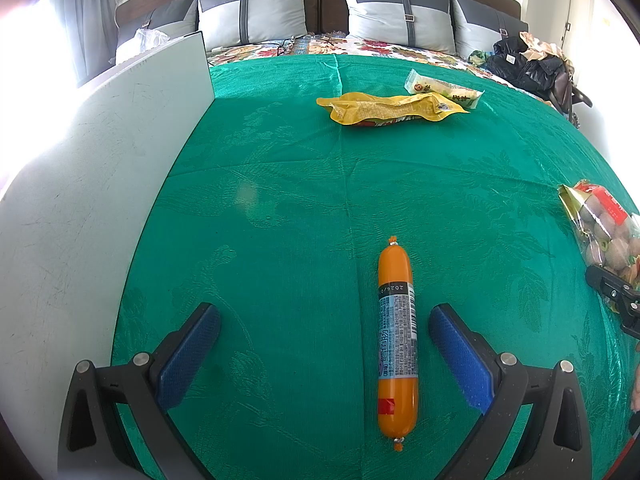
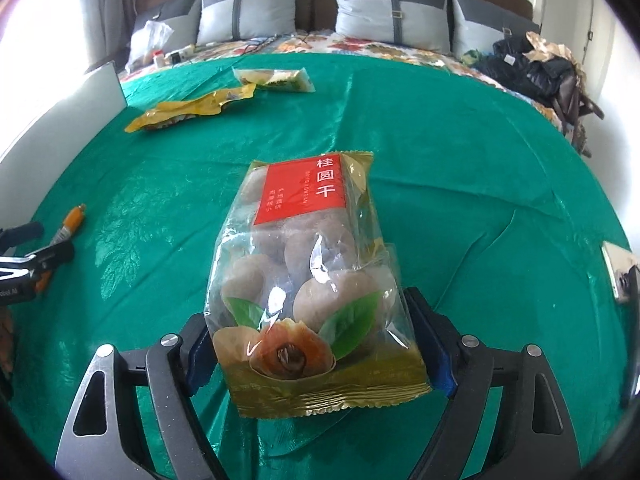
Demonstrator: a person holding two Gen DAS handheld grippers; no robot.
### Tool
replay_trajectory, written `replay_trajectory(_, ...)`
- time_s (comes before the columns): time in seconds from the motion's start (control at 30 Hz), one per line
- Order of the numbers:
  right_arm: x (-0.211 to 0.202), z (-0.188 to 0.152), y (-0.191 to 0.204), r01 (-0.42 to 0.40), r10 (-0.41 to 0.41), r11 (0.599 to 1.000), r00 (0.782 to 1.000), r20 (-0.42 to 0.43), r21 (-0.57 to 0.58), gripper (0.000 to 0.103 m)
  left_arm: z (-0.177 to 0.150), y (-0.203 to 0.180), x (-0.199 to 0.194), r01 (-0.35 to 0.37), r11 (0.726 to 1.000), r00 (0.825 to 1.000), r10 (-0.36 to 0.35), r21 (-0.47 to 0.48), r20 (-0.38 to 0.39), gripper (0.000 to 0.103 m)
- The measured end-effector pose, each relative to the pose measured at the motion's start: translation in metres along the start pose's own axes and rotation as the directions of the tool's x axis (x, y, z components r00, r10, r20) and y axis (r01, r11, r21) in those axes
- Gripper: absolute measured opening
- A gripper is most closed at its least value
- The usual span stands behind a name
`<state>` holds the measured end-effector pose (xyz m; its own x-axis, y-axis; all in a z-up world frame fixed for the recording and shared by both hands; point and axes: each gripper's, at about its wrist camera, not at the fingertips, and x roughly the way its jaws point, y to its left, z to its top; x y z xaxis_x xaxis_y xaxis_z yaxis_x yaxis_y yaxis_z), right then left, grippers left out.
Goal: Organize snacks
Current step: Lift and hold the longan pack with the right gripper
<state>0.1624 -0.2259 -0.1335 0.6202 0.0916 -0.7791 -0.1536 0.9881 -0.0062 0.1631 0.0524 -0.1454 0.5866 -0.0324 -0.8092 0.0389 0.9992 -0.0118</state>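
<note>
An orange sausage stick [image 1: 397, 340] lies lengthwise on the green cloth [image 1: 280, 200], between the fingers of my open left gripper [image 1: 324, 320], closer to the right finger and touching neither. My right gripper [image 2: 316, 344] is shut on a clear bag of dried longan [image 2: 308, 272] with a red label, its fingers pressing both sides of the bag's lower part. That bag also shows at the right edge of the left wrist view [image 1: 604, 232]. A yellow snack pouch [image 1: 388, 108] and a pale wrapped snack [image 1: 444, 90] lie farther back on the cloth.
A white board or box wall [image 1: 100, 184] stands along the left edge of the cloth. Grey pillows [image 1: 256, 12] line the headboard. Dark clothes and a bag [image 1: 528, 64] are piled at the back right. A plastic bag and small items [image 2: 152, 44] sit back left.
</note>
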Motion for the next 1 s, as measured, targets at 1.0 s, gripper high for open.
replay_trajectory(1.0,0.0022,0.0021,0.0,0.002,-0.002,1.0,1.0,-0.005,0.003,0.089,-0.0003,0.0003,0.0005,-0.001,1.0,1.0,0.001,0.001,0.001,0.103)
